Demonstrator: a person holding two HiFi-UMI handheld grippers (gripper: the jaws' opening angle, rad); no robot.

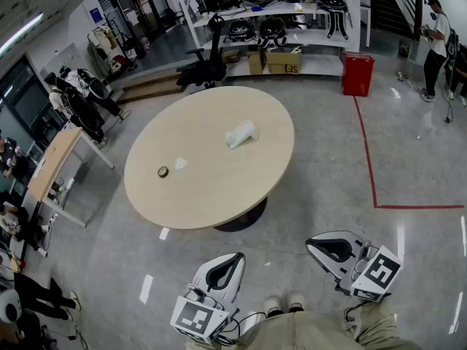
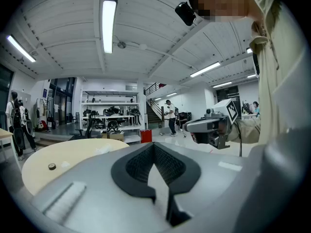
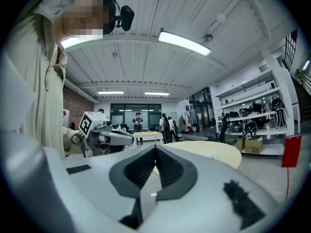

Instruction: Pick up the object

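A crumpled white object [image 1: 241,133] lies on the round wooden table [image 1: 219,188], right of its middle. A small dark tape roll [image 1: 163,171] and a white scrap [image 1: 180,163] sit toward the table's left side. Both grippers hang low by the person's legs, well short of the table. My left gripper [image 1: 235,258] is shut and holds nothing; its jaws [image 2: 154,144] meet at the tips. My right gripper [image 1: 311,246] is also shut and empty, its jaws [image 3: 155,147] pressed together. The left gripper view shows the tape roll [image 2: 51,166] on the table [image 2: 73,152].
A black pedestal carries the table on a grey floor. Behind it stand white shelves [image 1: 277,9] with gear, a red bin [image 1: 357,74] and a black chair [image 1: 204,68]. A desk [image 1: 51,166] stands left. People stand at the left and the far right. Red tape [image 1: 368,159] marks the floor.
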